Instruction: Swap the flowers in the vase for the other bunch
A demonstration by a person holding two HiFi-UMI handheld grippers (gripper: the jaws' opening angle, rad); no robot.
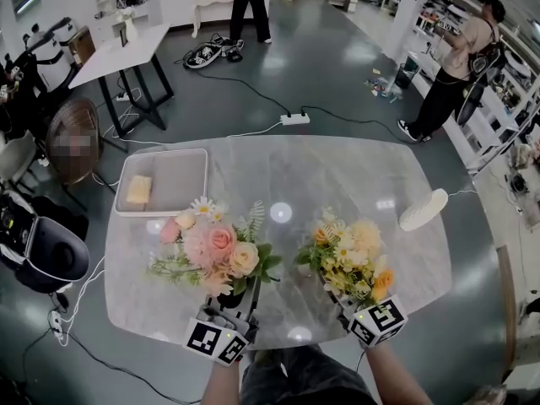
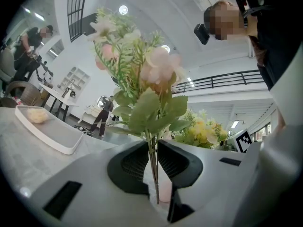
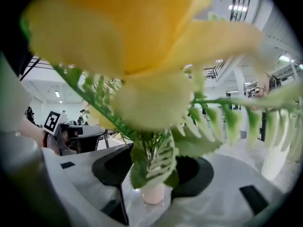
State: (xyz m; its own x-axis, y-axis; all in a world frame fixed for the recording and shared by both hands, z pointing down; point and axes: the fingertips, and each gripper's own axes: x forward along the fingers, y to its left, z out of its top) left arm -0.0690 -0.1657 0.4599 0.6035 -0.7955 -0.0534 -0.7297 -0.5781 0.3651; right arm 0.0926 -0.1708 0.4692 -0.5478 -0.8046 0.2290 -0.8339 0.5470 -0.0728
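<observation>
My left gripper (image 1: 232,298) is shut on the stems of the pink bunch (image 1: 213,247), whose heads point away from me over the marble table (image 1: 337,175). In the left gripper view the thin green stems (image 2: 152,162) run between the narrow jaws (image 2: 154,167). My right gripper (image 1: 344,304) sits at the stem end of the yellow bunch (image 1: 350,260), which rests on the table. In the right gripper view its jaws (image 3: 154,174) stand wide apart around the stems (image 3: 150,157), pads off them. A white vase (image 1: 423,209) stands apart at the right, also seen in the right gripper view (image 3: 277,155).
A white tray (image 1: 181,180) with a yellowish block (image 1: 138,189) lies at the table's back left. On the floor beyond are a power strip (image 1: 294,119) and cables. A fan (image 1: 72,137) stands left of the table. People stand far back and at the right.
</observation>
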